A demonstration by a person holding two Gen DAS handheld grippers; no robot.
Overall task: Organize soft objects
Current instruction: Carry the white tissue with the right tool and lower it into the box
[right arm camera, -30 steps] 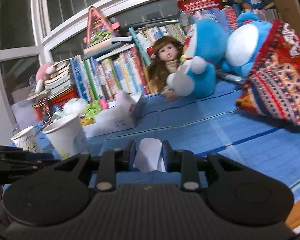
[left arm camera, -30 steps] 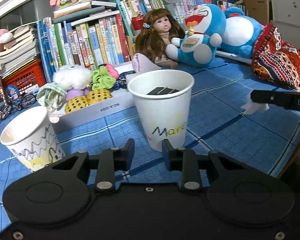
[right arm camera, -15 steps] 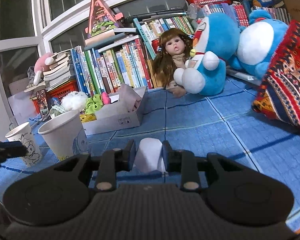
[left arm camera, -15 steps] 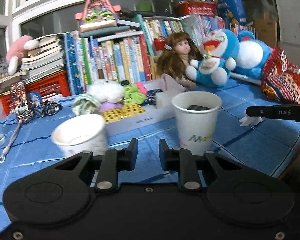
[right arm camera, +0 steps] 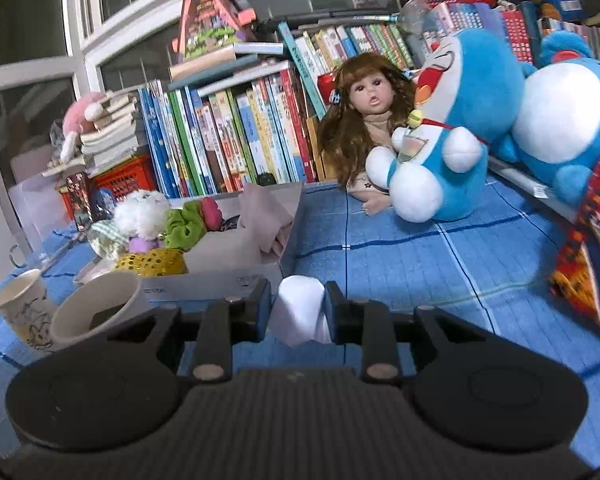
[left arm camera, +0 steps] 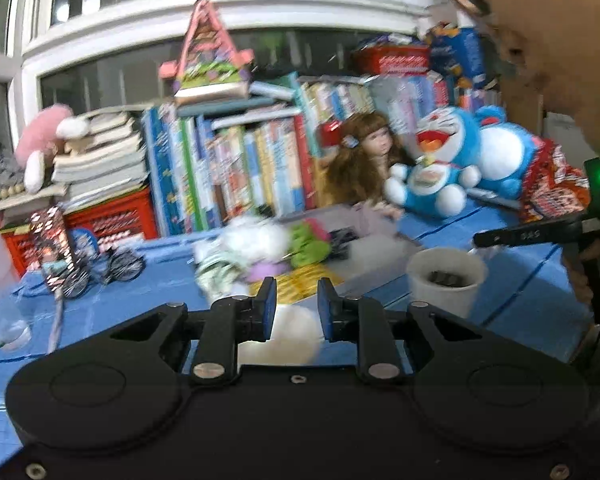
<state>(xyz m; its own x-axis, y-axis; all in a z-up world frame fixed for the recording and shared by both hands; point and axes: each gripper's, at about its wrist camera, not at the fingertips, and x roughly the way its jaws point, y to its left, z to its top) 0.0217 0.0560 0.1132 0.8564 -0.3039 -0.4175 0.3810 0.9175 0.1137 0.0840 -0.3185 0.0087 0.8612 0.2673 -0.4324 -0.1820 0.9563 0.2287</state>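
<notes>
Right wrist view: a white soft piece (right arm camera: 302, 308) is pinched between the jaws of the right gripper (right arm camera: 296, 308), clenched on its sides and held above the blue counter (right arm camera: 400, 248). Ahead and left of the jaws, a paper cup (right arm camera: 100, 308) with a dark item inside is seen, a second, scribbled cup (right arm camera: 20, 308) beyond it, and a cardboard box (right arm camera: 220, 276) of scrunchies and plush behind. Judgement: the piece is best carried level to a cup or the box and released only once it is over the rim.

In the left wrist view, the left gripper (left arm camera: 296, 300) is seen with jaws parted, nothing grasped; a pale blurred shape (left arm camera: 292, 336) lies beneath them, unidentifiable through motion blur. The piece's lower end is hidden behind the gripper body.
</notes>
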